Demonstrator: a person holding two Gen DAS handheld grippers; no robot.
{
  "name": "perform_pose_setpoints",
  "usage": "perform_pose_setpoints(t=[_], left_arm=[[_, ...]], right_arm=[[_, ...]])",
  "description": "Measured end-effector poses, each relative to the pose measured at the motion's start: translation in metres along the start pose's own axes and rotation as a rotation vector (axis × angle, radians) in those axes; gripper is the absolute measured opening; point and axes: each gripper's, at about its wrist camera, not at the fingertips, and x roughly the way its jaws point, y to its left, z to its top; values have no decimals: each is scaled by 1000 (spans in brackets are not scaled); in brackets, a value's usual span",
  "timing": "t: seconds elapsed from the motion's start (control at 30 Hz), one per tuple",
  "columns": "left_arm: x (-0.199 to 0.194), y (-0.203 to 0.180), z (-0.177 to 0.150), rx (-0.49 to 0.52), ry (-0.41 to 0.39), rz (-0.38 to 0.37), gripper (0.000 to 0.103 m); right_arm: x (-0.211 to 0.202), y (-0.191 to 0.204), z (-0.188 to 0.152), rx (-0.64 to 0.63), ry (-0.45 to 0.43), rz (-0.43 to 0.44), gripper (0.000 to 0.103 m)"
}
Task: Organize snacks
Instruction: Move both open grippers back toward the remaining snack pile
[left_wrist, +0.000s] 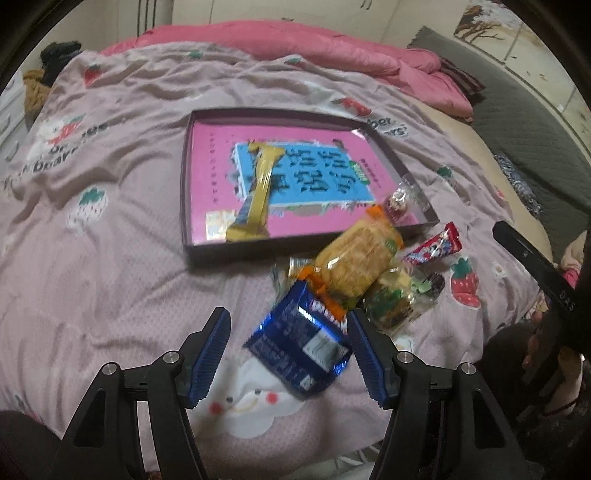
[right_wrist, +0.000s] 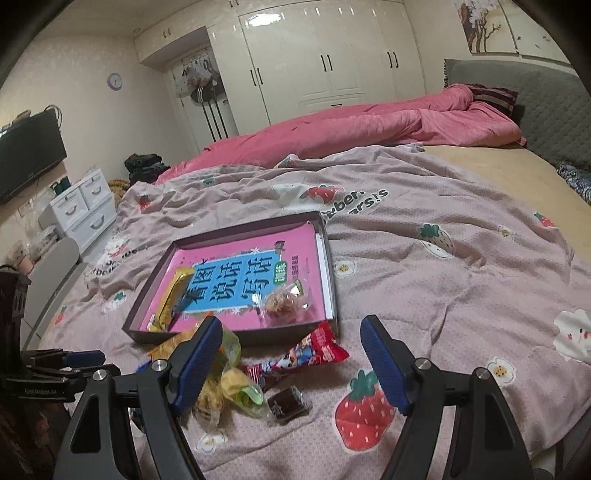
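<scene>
1. Left wrist view: left gripper (left_wrist: 286, 341) hangs wide open and empty, blue pack (left_wrist: 299, 341) between its jaws on the bed.
2. Drop lower, centre the pack, squeeze gently, then carry it into the tray (left_wrist: 186, 236).
3. Right gripper (right_wrist: 291, 360) is open, holding nothing.

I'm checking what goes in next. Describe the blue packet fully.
The blue packet is a shiny foil wrapper, dark blue with white print and a white label patch, blurred in the left wrist view. It lies tilted on the bedsheet, outside the tray. Its upper end seems tucked under the orange-and-yellow snack bag. It sits between the left gripper fingers, nearer the right-hand pad; no pad clearly presses it. The right wrist view shows only a sliver.
</scene>
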Motion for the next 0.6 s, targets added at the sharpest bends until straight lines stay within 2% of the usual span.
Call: perform_pose_setpoints(t=[0.33,0.6], left_arm=[[9,0,-16,-64,63,-7,67],[17,1,-22,-111,98,-23,67]], right_arm=[[0,10,-17,-98,63,-39,77],[9,17,-27,-162,125,-35,77]])
